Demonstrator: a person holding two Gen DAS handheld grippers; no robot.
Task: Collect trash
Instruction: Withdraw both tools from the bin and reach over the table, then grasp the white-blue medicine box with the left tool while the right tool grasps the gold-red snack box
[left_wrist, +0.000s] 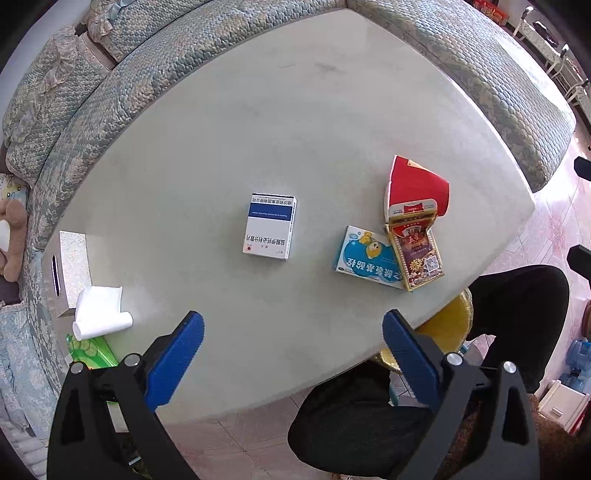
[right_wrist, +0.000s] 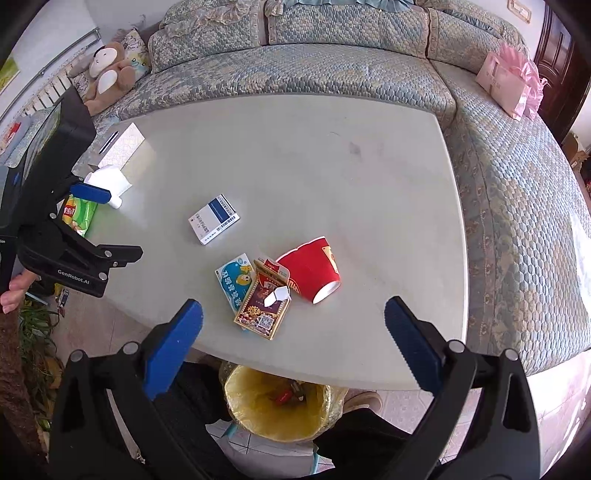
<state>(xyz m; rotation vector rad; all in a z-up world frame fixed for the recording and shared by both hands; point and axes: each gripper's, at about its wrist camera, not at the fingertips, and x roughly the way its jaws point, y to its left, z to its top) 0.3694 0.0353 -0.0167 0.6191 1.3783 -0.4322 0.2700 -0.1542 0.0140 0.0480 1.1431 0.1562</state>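
Observation:
On the pale table (left_wrist: 295, 110) lie a white and blue medicine box (left_wrist: 269, 226), a light blue cartoon box (left_wrist: 365, 258), an open cigarette pack (left_wrist: 415, 251) and a tipped red paper cup (left_wrist: 417, 184). The right wrist view shows them too: medicine box (right_wrist: 214, 219), cartoon box (right_wrist: 234, 278), cigarette pack (right_wrist: 264, 302), cup (right_wrist: 312, 271). A yellow-lined trash bin (right_wrist: 277, 402) stands under the table's near edge. My left gripper (left_wrist: 293, 325) is open and empty above the near edge. My right gripper (right_wrist: 293, 314) is open and empty, just in front of the cigarette pack.
A tissue box (left_wrist: 70, 269), a rolled white tissue (left_wrist: 101, 312) and a green snack bag (left_wrist: 90, 350) sit at the table's left end. A quilted sofa (right_wrist: 517, 184) wraps the far sides, with a plush toy (right_wrist: 109, 74) and pink bag (right_wrist: 509, 83).

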